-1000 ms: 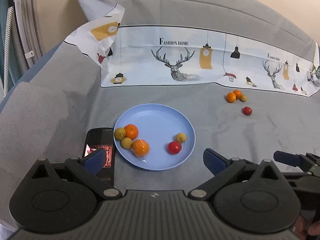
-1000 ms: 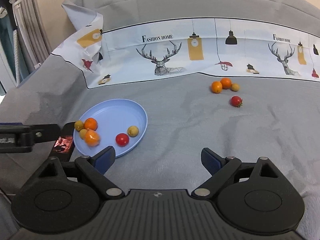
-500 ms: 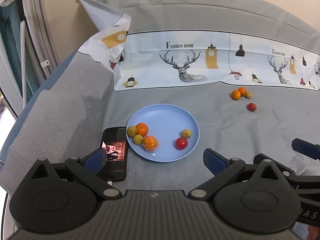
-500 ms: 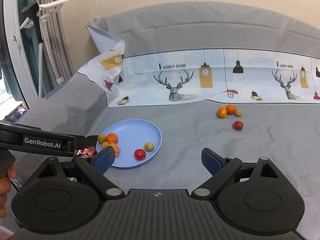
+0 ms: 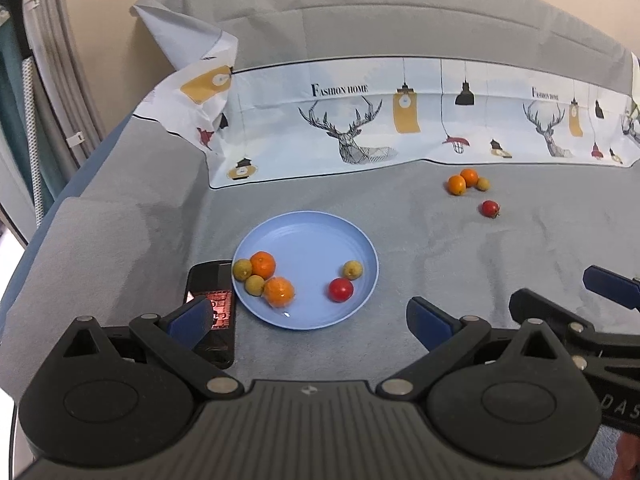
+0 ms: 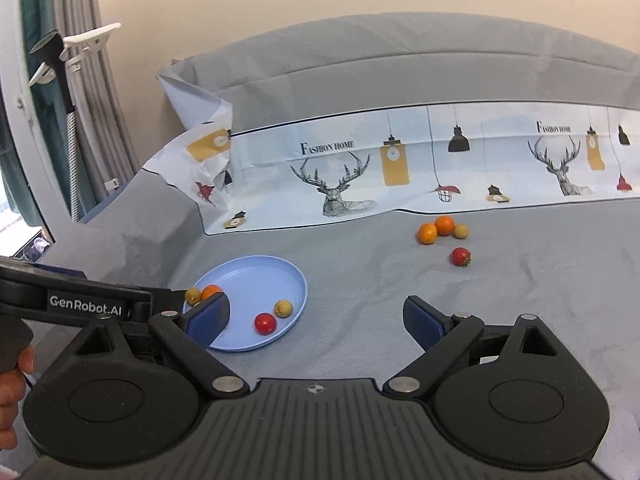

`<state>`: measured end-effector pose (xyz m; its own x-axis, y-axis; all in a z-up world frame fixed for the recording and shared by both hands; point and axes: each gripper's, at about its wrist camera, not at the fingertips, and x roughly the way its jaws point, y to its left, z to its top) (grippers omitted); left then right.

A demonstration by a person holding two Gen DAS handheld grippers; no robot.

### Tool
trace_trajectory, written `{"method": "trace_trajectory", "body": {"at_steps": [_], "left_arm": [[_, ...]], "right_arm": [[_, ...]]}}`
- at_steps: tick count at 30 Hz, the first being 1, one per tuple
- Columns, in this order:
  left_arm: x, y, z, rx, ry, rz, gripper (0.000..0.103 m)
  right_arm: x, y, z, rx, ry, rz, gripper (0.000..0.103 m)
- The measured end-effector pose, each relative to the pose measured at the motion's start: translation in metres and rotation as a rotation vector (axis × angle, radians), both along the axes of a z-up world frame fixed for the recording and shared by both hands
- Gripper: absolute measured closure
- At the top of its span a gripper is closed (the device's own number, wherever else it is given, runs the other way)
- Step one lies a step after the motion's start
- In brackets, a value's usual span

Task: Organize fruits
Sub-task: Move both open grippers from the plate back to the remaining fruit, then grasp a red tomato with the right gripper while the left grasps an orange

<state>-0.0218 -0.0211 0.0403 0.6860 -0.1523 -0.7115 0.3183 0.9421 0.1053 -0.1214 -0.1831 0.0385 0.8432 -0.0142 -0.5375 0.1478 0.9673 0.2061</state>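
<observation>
Grey cloth surface (image 5: 400,240), largest item; it carries everything. A printed sheet (image 5: 400,120) with deer and lamp motifs runs along its far edge, curled up at the far left corner.

Blue plate (image 5: 312,232) sits left of centre on the cloth, toward the near edge. A dark phone (image 5: 208,280) lies just beside the plate's left rim, screen lit.

Left gripper (image 5: 308,316): fingers spread wide, nothing between them, held above the near edge with the plate ahead. Right gripper (image 6: 316,316): fingers likewise wide apart and empty, over bare cloth to the right of the plate.

Fruit on the plate: two oranges (image 5: 263,264), two yellow-green fruits beside them at the left rim, a third yellow-green one and a red tomato (image 5: 341,289) at the right side.

Loose fruit near the far edge, right of centre: two oranges (image 6: 436,229) and a yellow-green fruit (image 6: 461,231) touching in a cluster, a red tomato (image 6: 461,257) just in front of them, apart. Judged: four pieces left to move; task roughly half done.

Risks, judged:
- Cluster touches; closing on one piece may knock its neighbours along the cloth.
- Round fruit may squirt from flat pads if gripped off-centre.
- The tomato is soft; a hard squeeze could split it.
- A drop onto the crowded left rim may bump fruit off toward the phone.
</observation>
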Motion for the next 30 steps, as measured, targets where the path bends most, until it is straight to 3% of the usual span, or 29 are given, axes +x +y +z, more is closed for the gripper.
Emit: {"method": "trace_trajectory", "body": {"at_steps": [8,15,19,25,30], "left_arm": [[0.035,-0.046,-0.014,0.061,0.019,-0.049,0.000],[0.095,-0.116,-0.038,0.058,0.073,-0.107,0.000],[0.141,-0.166,-0.064,0.056,0.088,-0.152,0.000],[0.217,-0.235,-0.109,0.018,0.169,-0.194,0.000],[0.267,-0.282,-0.149,-0.030,0.231,-0.212,0.000]], "right_arm": [[0.028,-0.040,-0.023,0.015,0.015,-0.102,0.009],[0.074,-0.103,-0.069,-0.047,0.053,-0.232,0.009],[0.110,-0.141,-0.102,-0.089,0.072,-0.292,0.009],[0.167,-0.189,-0.157,-0.094,0.128,-0.295,0.009],[0.208,-0.214,-0.191,-0.041,0.200,-0.278,0.010]]}}
